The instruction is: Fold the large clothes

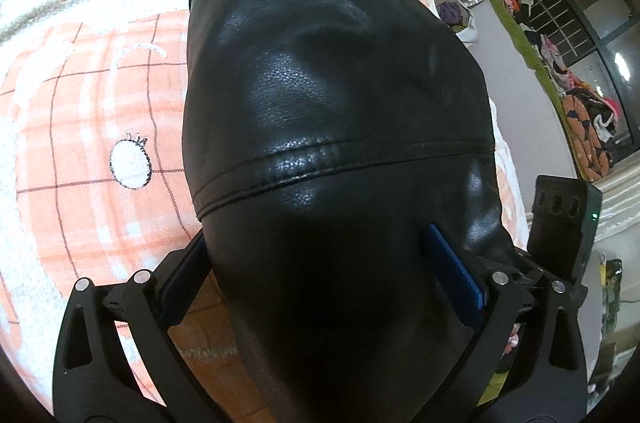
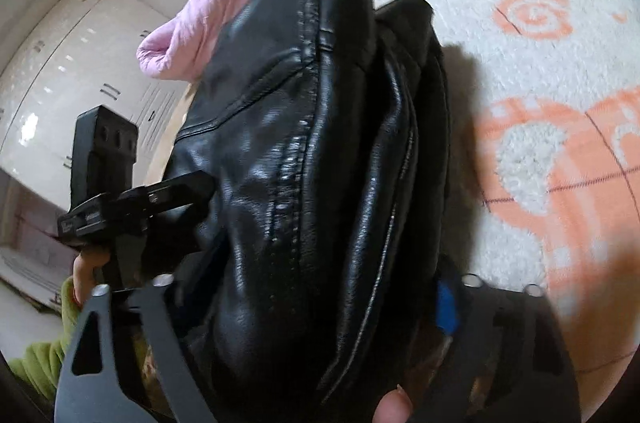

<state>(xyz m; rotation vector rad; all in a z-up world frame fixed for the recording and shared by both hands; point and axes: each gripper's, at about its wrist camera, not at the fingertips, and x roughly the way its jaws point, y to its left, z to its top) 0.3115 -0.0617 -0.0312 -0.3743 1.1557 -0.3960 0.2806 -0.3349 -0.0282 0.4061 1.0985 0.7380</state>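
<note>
A black leather jacket (image 1: 336, 71) fills the left wrist view, draped over my left gripper (image 1: 320, 263). Its blue-padded fingers (image 1: 456, 275) stand apart with a thick bunch of the jacket between them. In the right wrist view the same jacket (image 2: 304, 151), with a seam and a zipper showing, hangs bunched through my right gripper (image 2: 320, 287). One blue pad (image 2: 446, 307) peeks out at the right; the other finger is hidden by leather. Both grippers hold the jacket above an orange-and-white blanket (image 1: 92, 103).
The blanket (image 2: 552, 103) covers the bed under the jacket. A pink garment (image 2: 208, 19) lies at the bed's far edge by white cabinets (image 2: 60, 63). Piles of clothes (image 1: 580, 111) lie along the window side. The other gripper's body (image 2: 104, 159) is close at the left.
</note>
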